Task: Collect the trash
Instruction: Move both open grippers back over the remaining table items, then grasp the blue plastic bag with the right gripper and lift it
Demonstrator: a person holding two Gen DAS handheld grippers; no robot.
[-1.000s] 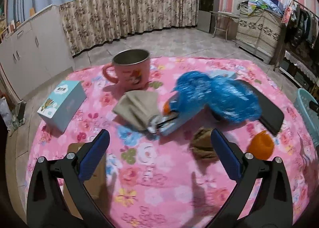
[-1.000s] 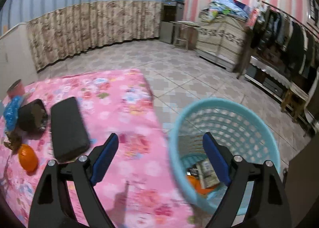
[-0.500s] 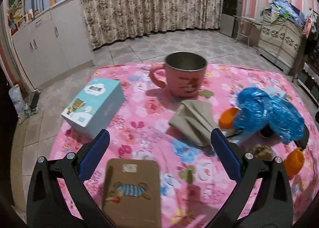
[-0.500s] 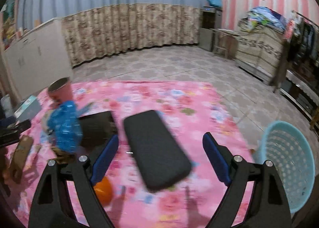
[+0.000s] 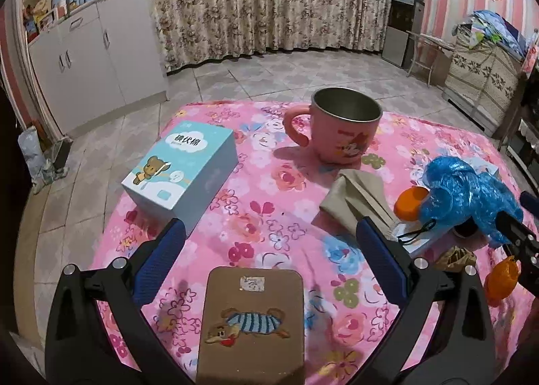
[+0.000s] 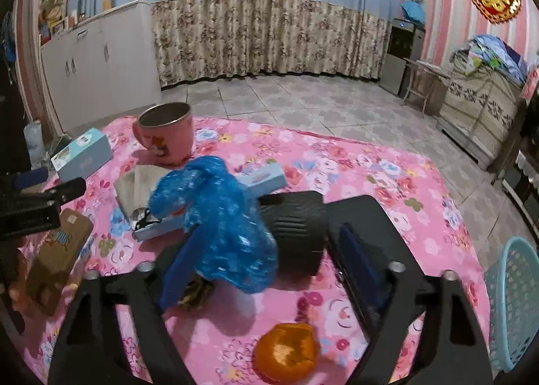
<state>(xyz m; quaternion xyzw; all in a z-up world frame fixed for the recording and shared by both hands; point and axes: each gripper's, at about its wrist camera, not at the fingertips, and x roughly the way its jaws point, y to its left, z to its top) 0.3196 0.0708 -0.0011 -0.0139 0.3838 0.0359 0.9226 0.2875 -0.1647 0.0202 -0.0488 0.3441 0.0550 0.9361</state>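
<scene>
1. Left hand-held gripper: jaws stand wide apart with nothing between the pads. It hangs over the near edge of the table, which is covered with a pink floral cloth. A brown case with a cartoon animal lies flat below the jaws.
2. Right hand-held gripper: jaws have just been closing and now stand at a middling gap. A crumpled blue plastic bag rises between them; it overlaps the left finger in view, but whether that finger touches it cannot be told. The right finger stands apart from it.
3. Trash on the table: a piece of orange peel lies near the front edge, below the right jaws; a brown scrap sits just under the bag.
4. Light-blue basket: stands on the floor beside the table's right edge.
5. Other items: a pink mug stands upright; a light-blue box lies to its left; a beige folded cloth lies before the mug; a black case lies behind the right finger.
</scene>
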